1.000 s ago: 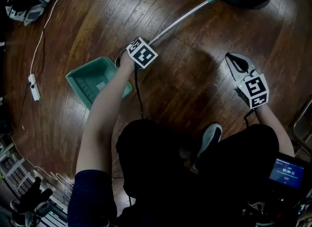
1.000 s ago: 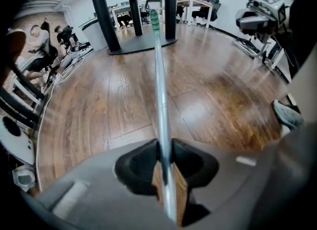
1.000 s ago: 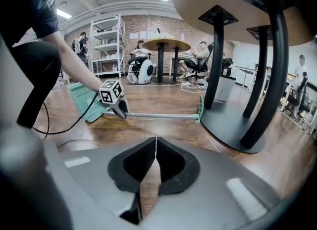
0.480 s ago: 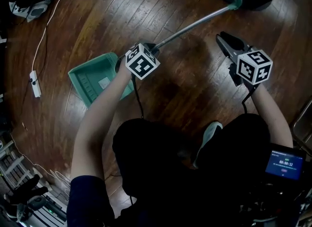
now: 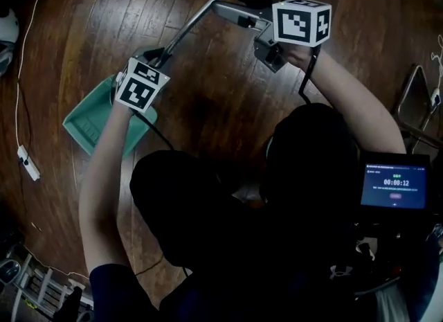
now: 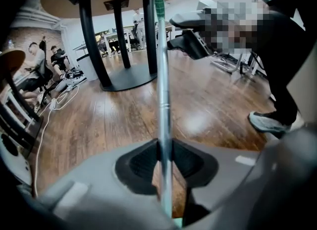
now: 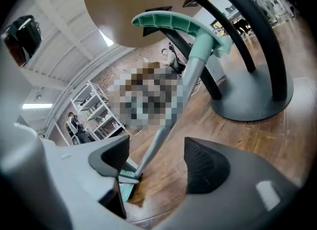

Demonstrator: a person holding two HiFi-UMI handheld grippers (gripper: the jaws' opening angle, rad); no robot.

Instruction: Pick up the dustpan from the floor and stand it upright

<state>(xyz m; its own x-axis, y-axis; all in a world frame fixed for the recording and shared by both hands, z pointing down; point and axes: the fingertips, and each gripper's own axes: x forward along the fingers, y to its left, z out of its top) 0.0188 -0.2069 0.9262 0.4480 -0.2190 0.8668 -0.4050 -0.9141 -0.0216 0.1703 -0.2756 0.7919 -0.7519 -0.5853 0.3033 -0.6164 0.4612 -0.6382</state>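
The green dustpan [image 5: 88, 124] rests on the wooden floor, and its long silver pole [image 5: 201, 10] slants up toward the top of the head view. My left gripper [image 5: 155, 56] is shut on the pole [image 6: 164, 100] low down, just above the pan. The pole's green grip [image 7: 174, 24] is up in the air. My right gripper [image 5: 234, 6] is higher along the pole; its jaws have just been opening and now stand wide. The pole [image 7: 157, 145] passes between its pads [image 7: 204, 166] without being pressed, nearer the left pad.
A round table's black columns and base [image 6: 119, 51] stand behind the pole, seen too in the right gripper view [image 7: 257, 93]. A white cable and power strip [image 5: 26, 163] lie at the left. A person's shoe [image 6: 270, 122] is near. A lit screen [image 5: 393, 186] sits at the right.
Both grippers moved up the picture. The left one tilted the pole up off the floor. The right gripper rolled, swung over to the pole and opened from shut.
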